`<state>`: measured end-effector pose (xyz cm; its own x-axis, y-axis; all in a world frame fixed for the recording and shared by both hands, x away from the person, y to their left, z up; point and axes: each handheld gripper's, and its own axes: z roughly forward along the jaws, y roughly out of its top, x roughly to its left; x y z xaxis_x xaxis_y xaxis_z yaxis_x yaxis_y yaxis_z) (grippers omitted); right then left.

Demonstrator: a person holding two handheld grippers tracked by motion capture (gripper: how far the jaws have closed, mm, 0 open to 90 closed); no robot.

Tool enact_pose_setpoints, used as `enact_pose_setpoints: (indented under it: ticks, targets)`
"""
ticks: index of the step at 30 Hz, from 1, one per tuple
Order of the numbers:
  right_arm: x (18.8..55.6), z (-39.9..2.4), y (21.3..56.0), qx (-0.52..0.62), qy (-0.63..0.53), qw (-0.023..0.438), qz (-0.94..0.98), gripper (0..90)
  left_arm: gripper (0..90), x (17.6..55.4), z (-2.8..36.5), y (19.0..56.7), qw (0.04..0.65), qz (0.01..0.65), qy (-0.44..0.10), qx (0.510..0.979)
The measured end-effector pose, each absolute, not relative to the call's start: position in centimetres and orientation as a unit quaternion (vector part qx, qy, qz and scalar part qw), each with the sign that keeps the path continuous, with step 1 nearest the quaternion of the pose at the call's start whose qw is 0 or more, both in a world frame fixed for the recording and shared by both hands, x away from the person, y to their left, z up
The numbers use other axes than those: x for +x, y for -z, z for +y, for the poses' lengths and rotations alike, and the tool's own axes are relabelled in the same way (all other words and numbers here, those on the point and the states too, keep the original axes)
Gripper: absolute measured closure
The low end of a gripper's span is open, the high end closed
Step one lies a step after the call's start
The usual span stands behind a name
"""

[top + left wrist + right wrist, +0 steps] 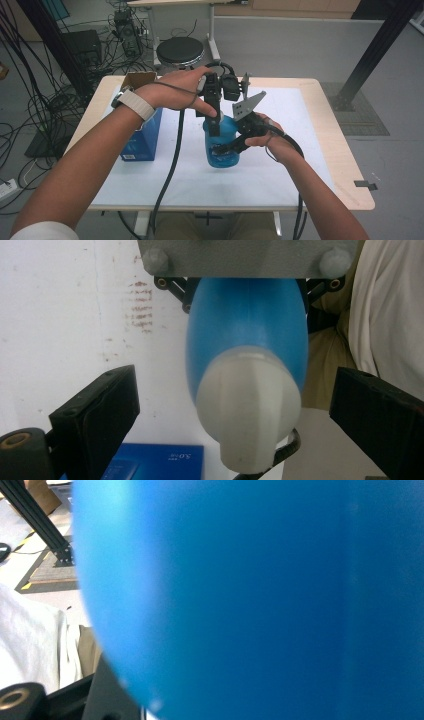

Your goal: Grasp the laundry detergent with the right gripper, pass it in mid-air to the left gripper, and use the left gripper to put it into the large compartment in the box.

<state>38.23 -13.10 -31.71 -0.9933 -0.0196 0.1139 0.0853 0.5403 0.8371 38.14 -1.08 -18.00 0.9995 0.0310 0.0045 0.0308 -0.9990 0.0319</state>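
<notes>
A blue bottle (222, 142) with a whitish cap (248, 407) stands upright on the white tabletop (280, 175), just right of a blue box (142, 140). The right gripper (230, 146) clamps the bottle's body from the side — its jaws closed on it, the blue wall pressed against that gripper's camera. The left gripper (214, 127) hangs over the cap from above, jaws spread wide — the cap lies between them, touching neither.
</notes>
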Motion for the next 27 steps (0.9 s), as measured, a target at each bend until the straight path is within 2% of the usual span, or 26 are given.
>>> enact_pose_setpoints:
  ticks: [27]
  targets:
    - [38.23,-12.94,31.95,-0.018,0.476,0.057,-0.878,43.5,7.0,37.99,-0.69,18.40,0.019,0.021,-0.001,1.000]
